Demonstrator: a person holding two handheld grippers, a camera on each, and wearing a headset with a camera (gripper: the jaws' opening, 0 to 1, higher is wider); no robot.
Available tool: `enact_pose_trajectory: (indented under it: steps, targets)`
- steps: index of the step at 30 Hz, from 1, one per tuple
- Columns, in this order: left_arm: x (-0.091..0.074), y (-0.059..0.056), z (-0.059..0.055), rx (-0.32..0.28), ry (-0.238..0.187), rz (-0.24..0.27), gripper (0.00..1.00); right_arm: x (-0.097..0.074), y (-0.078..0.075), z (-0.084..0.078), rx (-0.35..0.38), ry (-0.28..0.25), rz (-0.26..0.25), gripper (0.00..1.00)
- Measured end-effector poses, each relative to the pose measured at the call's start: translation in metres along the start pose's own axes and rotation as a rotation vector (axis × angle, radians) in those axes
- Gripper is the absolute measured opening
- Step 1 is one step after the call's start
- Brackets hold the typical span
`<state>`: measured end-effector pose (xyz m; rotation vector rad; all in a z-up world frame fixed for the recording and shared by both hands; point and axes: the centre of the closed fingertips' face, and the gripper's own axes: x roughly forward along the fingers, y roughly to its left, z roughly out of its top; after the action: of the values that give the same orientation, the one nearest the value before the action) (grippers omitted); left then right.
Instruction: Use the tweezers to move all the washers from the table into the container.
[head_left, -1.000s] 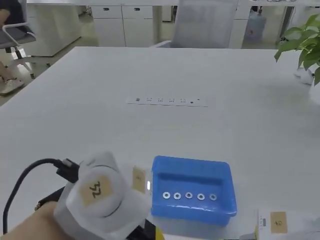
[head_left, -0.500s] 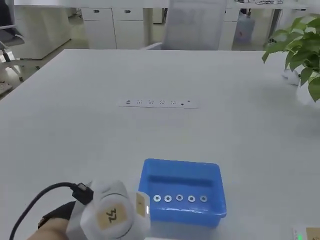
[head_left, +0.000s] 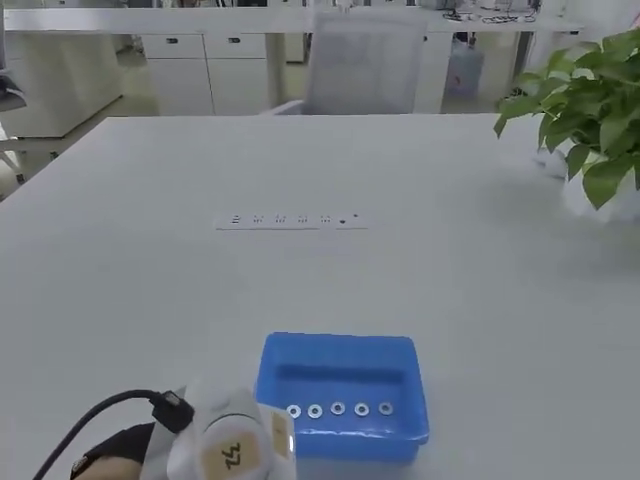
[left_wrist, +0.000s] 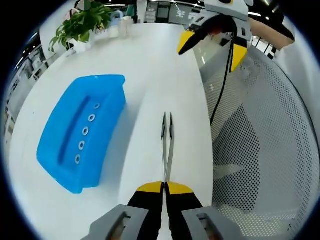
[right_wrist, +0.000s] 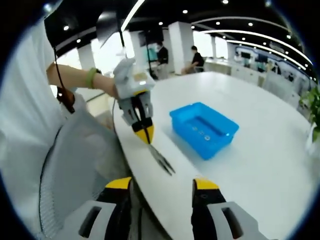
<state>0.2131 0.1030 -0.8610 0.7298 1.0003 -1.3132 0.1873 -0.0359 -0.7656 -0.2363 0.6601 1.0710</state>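
**While the tweezers (left_wrist: 166, 142) sit pinched in the left hand-held gripper (left_wrist: 164, 187), five washers (head_left: 338, 409) lie in the blue container (head_left: 340, 360)**

Where the white counter (head_left: 450, 250) meets its near edge, the blue container stands a little left of the middle. The five washers form a straight row on its floor, close along the wall nearest the person.

In the left gripper view, the yellow-tipped jaws are clenched on the tweezers' back end. The thin tines run out together over the counter's edge strip, just beside the container and apart from it. Whether the tips touch the surface cannot be told. In the head view this hand-held gripper shows at the bottom left, next to the container's left wall, with a black cable trailing off it.

The right hand-held gripper (right_wrist: 162, 183) is released, with its jaws spread wide and nothing between them. It is held off the counter's edge, above a mesh chair (left_wrist: 260, 130).

A potted plant (head_left: 580, 100) stands at the counter's far right edge. A power strip (head_left: 290, 220) lies flush near the middle.
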Motion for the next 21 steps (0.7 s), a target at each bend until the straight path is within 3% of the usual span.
enact_pose_trajectory:
  steps: [4, 6, 8, 11, 15, 18, 21]
  targets:
    - [0.003, -0.002, -0.002, 0.010, 0.029, 0.011, 0.00, -0.022, -0.012, 0.015, 0.002, -0.118, -0.082, 0.51]
    - [0.004, -0.002, -0.002, 0.004, 0.033, 0.014, 0.00, -0.030, -0.018, 0.017, 0.016, -0.147, -0.122, 0.53]
    - [0.002, 0.001, -0.002, -0.023, 0.034, 0.042, 0.01, -0.036, -0.024, 0.020, 0.013, -0.180, -0.157, 0.55]
    - [-0.005, 0.003, 0.001, -0.089, 0.011, 0.105, 0.11, -0.044, -0.030, 0.024, 0.020, -0.223, -0.203, 0.58]
    - [-0.029, -0.002, 0.008, -0.169, -0.088, 0.192, 0.22, -0.049, -0.037, 0.029, -0.019, -0.244, -0.263, 0.59]
    - [-0.059, -0.003, 0.011, -0.211, -0.175, 0.278, 0.34, -0.050, -0.039, 0.030, -0.046, -0.244, -0.290, 0.62]
    - [-0.101, -0.001, 0.014, -0.264, -0.289, 0.407, 0.44, -0.051, -0.039, 0.035, -0.038, -0.269, -0.299, 0.68]
